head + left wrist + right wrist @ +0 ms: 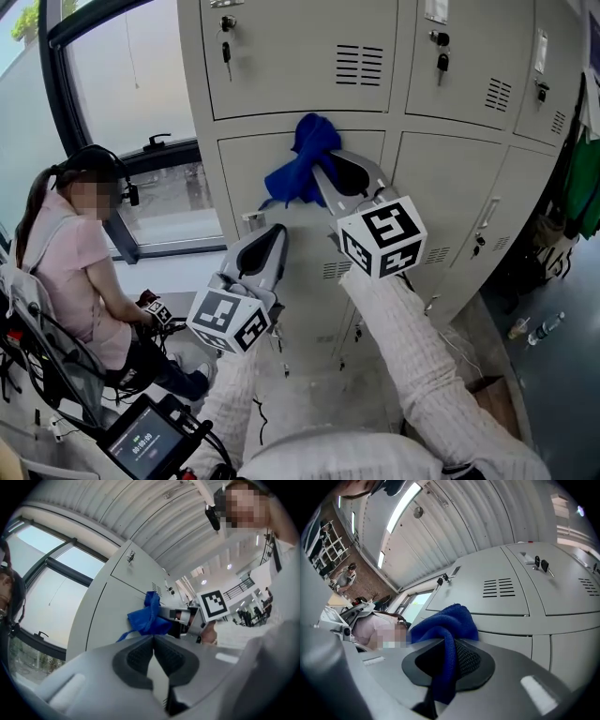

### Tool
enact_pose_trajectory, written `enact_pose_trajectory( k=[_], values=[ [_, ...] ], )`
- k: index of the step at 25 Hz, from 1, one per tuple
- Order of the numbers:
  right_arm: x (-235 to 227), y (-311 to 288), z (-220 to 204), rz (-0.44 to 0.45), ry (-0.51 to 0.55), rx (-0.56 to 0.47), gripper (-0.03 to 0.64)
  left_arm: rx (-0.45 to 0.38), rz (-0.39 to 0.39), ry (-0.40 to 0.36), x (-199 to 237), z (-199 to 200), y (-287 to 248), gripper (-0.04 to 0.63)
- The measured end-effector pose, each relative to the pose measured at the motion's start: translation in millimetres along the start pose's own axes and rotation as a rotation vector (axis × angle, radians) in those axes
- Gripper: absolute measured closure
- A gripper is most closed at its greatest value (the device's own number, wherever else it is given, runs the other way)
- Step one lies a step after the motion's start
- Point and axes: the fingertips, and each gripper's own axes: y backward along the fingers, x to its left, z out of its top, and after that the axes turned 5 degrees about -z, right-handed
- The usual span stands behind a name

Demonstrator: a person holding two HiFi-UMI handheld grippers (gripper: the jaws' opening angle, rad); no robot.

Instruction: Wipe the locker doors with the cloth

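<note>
The left tongs (270, 236) are held low in front of the lockers, with the jaws brought together on nothing. Up and to the right, the blue cloth (302, 161) is clamped in the right tongs (323, 176) and is pressed to the upper part of a middle-row locker door (246, 178). The wiping step is judged to be under way. It would be done well if the cloth were laid flat against the panel, drawn across in overlapping passes, and steered clear of the latch (253, 221), so that its loose tail is not snagged.

The surface is smooth, grey, upright painted metal, with keys (226, 49) and vent slots (360, 65) in the doors above. At far left a seated person (75, 262) is seen by a large window (131, 94). At far right a bottle (547, 326) lies on the dark floor (562, 394).
</note>
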Motion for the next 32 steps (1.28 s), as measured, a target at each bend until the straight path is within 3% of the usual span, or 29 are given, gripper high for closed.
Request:
enact_pose_trajectory(
  k=[4,8,16,21,24,27,32],
  values=[
    [4,3,-6,-0.015,-0.012,-0.024,0.565,0.016,0.024,0.018,4,-13,11,0.589],
    [16,11,-36,-0.036,-0.014,0.014,0.565,0.056,0.028,0.065,3,-37,17,0.589],
    [40,45,-126,-0.039,-0.037,0.159,0.565,0.139,0.042,0.129,-12,-86,23,0.589],
    [61,65,-188,-0.006,-0.059,0.312,0.565,0.192,0.039,0.176,-19,-117,26,0.589],
    [74,77,-224,0.023,-0.123,0.393,0.565,0.212,0.034,0.217,-23,-133,30,0.589],
    [86,84,-245,0.053,-0.188,0.433,0.565,0.221,0.052,0.237,-23,-143,35,0.589],
    [97,91,-270,0.065,-0.207,0.501,0.565,0.249,0.065,0.247,-21,-154,41,0.589]
  ],
)
